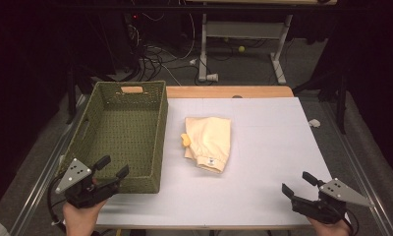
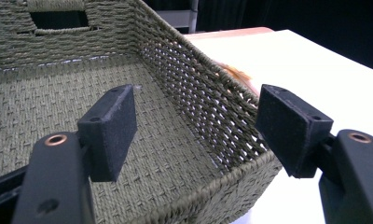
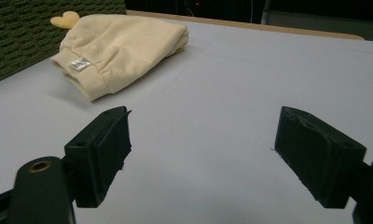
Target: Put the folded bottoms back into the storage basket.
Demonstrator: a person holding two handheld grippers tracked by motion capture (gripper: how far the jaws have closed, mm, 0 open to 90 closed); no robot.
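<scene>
High view: a white table (image 1: 263, 162) carries a green woven basket (image 1: 157, 142) at its left and a folded cream garment (image 1: 210, 140) near the centre, just beside the basket's right wall and apart from it. A small yellow piece (image 1: 185, 140) protrudes from the garment's left edge. A white label (image 1: 210, 160) sits on the ribbed cuff at the garment's near end.

Left gripper (image 1: 113, 167): held in the person's left hand (image 1: 79, 216) at the near left corner of the table, jaws spread, holding nothing. Left gripper view: the left gripper (image 2: 196, 128) hangs over the basket's (image 2: 58, 107) near right corner; one jaw stands over the basket floor, the other outside the right wall, over the table.

Right gripper (image 1: 297, 183): held at the near right corner of the table, jaws spread, holding nothing, well apart from the garment. Right gripper view: the right gripper (image 3: 201, 149) hangs over bare table (image 3: 250, 84); the garment (image 3: 124, 51) lies ahead at upper left, cuff and label (image 3: 79, 64) facing the camera.
</scene>
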